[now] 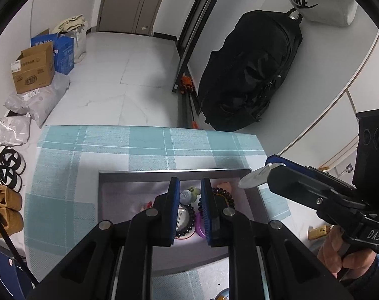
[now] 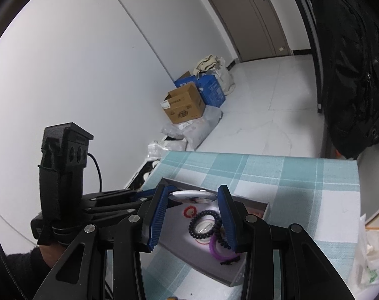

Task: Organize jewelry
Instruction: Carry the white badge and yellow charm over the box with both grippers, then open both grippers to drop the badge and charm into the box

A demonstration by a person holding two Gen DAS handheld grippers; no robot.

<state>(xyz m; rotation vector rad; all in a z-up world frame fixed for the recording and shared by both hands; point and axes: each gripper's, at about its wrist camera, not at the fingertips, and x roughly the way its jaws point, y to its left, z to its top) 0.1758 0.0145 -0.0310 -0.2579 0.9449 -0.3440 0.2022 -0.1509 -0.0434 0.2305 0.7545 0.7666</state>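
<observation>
A grey shallow tray (image 1: 109, 175) (image 2: 242, 275) lies on the checked teal cloth. It holds a dark bead bracelet (image 2: 205, 223), a purple ring band (image 2: 220, 250), a red ring (image 2: 189, 210) and small charms (image 1: 193, 192). My left gripper (image 1: 189, 206) is open above the tray, empty. My right gripper (image 2: 193, 215) holds a round white badge (image 2: 193, 196) (image 1: 258, 176) edge to edge between its fingertips, above the tray's far right corner.
A black backpack (image 1: 252, 75) hangs on the wall behind the table. Cardboard and blue boxes (image 1: 34, 67), plastic bags and shoes (image 1: 4, 165) lie on the floor at the left. A plastic bag (image 2: 372, 262) sits at the table's right edge.
</observation>
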